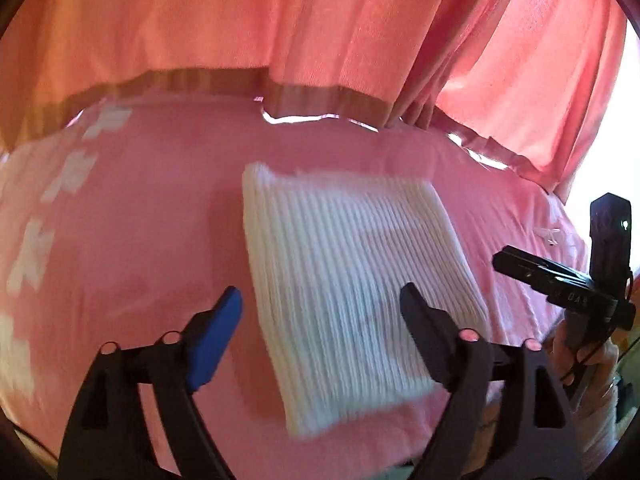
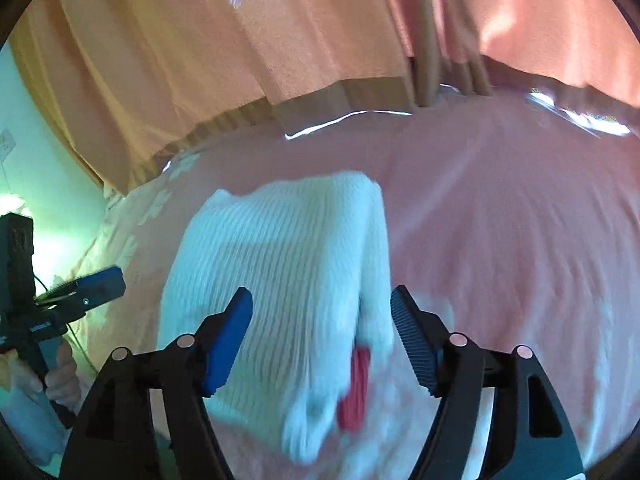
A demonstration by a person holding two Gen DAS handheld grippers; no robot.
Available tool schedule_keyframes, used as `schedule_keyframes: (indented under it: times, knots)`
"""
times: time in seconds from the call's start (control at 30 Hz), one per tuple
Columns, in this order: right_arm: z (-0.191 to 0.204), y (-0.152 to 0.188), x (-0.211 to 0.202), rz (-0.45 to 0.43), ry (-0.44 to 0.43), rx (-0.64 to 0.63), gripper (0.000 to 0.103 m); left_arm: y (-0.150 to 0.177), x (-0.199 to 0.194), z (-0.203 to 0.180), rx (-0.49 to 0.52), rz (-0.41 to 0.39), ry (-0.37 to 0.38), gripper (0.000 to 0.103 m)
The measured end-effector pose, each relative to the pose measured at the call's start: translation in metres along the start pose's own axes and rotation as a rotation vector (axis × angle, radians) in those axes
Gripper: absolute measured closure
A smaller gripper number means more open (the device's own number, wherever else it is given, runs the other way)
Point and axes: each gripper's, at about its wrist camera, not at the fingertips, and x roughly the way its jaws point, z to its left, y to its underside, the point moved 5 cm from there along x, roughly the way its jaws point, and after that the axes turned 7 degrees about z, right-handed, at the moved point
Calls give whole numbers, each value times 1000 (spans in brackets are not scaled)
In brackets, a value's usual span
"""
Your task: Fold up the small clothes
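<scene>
Both grippers, left gripper and right gripper, hang wide open and empty above the folded white ribbed knit garment, released flat on the pink bedspread.

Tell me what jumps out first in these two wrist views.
The white ribbed garment, folded into a rough rectangle, lies mid-frame on the pink bedspread. The left gripper and right gripper both hang open above it, nothing between the pads. Behind the bed, salmon curtains fill the upper half of each view, and a red patch shows at the garment's near right edge.
</scene>
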Motion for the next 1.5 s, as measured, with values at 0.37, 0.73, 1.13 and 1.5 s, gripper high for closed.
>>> schedule_keyframes:
  times: [0.37,0.73,1.13,1.5]
  knots:
    - [26,-51,36,-57,-66,-26,86,-35,79,35,-114,102,119,66]
    - [-3,-37,53,42,93,73,34,-33,78,32,-88,96,5,28]
    - [-20,4,83,242,-185,276,26,-5,102,19,-112,176,30,14]
    - [-7,-8,99,233,-175,266,18,-6,124,5,-118,206,44,9]
